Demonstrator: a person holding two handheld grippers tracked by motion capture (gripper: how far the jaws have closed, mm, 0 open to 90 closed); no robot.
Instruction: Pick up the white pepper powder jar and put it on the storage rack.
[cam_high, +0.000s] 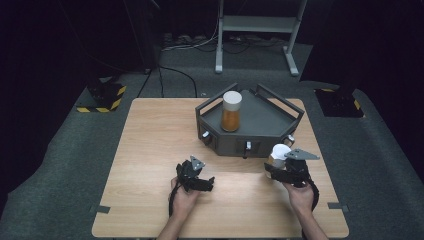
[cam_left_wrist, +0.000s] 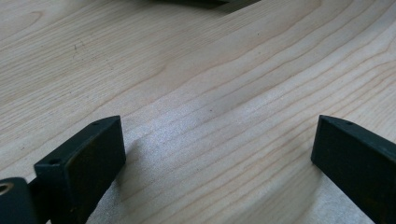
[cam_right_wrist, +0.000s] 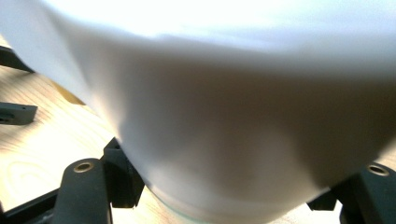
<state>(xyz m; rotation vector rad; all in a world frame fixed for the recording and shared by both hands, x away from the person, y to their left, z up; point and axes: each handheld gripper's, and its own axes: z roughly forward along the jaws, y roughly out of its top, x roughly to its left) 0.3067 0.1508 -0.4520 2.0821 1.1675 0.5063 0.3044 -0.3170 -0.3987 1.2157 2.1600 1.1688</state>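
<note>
The wooden desk (cam_high: 150, 150) carries a dark tray (cam_high: 260, 125) with raised rails at its far side; the high view alone shows a white-lidded jar (cam_high: 231, 111) of amber stuff standing upright inside it. Just in front of the tray's near right corner, the right tool (cam_high: 281, 162) pinches a second white-capped jar (cam_high: 278, 152); its amber body barely shows there. The right gripper view gives that jar's white cap (cam_right_wrist: 224, 116) up close, blurred, wedged between the two black jaws. The left tool (cam_high: 197, 176) rests low on the desk, well apart from the tray. The left gripper view shows its jaws spread wide over bare wood grain (cam_left_wrist: 205, 93).
</note>
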